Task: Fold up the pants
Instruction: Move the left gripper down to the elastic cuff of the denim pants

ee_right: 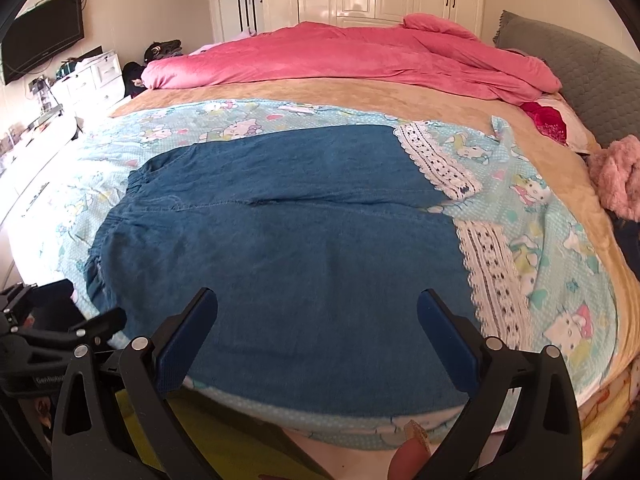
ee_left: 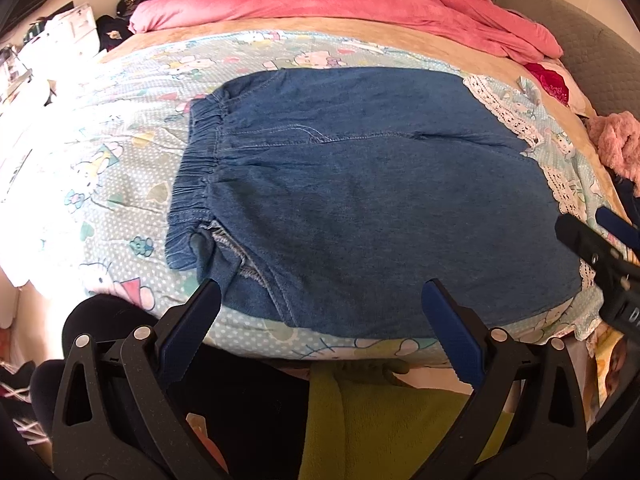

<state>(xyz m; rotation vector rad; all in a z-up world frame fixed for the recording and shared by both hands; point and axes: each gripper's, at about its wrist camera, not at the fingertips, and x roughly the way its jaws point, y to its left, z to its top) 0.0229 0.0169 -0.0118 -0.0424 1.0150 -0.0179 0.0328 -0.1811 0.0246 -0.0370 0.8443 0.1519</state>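
Blue denim pants (ee_left: 360,184) lie flat on the bed, elastic waistband (ee_left: 196,176) to the left, lace-trimmed leg ends (ee_right: 484,256) to the right. They also show in the right wrist view (ee_right: 288,248). My left gripper (ee_left: 320,292) is open and empty, just above the near edge of the pants by the waistband end. My right gripper (ee_right: 318,300) is open and empty over the near edge of the pants, toward the leg end. The right gripper also shows at the right edge of the left wrist view (ee_left: 600,256), and the left gripper at the left of the right wrist view (ee_right: 80,328).
The pants rest on a light blue cartoon-print sheet (ee_right: 560,280) over a tan blanket (ee_right: 320,92). A pink duvet (ee_right: 340,56) is heaped at the far side. A pink fluffy item (ee_right: 616,176) lies at the right, near a grey headboard (ee_right: 580,68). A dresser (ee_right: 92,76) stands left.
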